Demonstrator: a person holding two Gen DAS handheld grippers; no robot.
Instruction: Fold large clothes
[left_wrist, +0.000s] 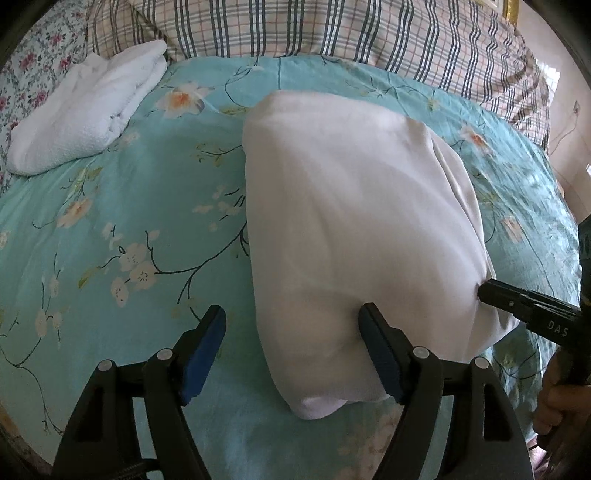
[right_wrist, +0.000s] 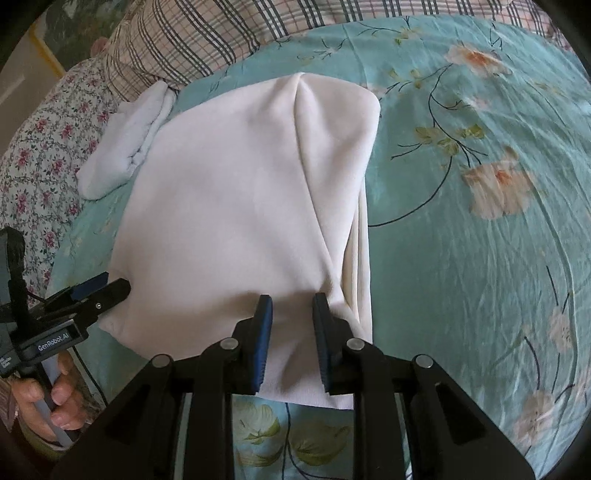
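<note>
A large white garment (left_wrist: 351, 221) lies folded into a thick rectangle on the teal flowered bedspread (left_wrist: 129, 221). My left gripper (left_wrist: 291, 328) stands wide open at the garment's near left corner. Its right finger rests against the cloth and its left finger is over bare bedspread. My right gripper (left_wrist: 484, 291) comes in from the right, and the cloth puckers toward its tip. In the right wrist view the garment (right_wrist: 240, 203) fills the middle. There my right gripper (right_wrist: 291, 306) is narrowly shut on the near right edge, creases running to it. The left gripper (right_wrist: 107, 286) touches the left edge.
A folded white towel (left_wrist: 88, 110) lies at the far left of the bed, also visible as the towel (right_wrist: 125, 147). Plaid pillows (left_wrist: 332, 29) line the head of the bed, beside a small-flowered sheet (left_wrist: 33, 66). A person's hand (right_wrist: 55, 402) holds the left gripper's handle.
</note>
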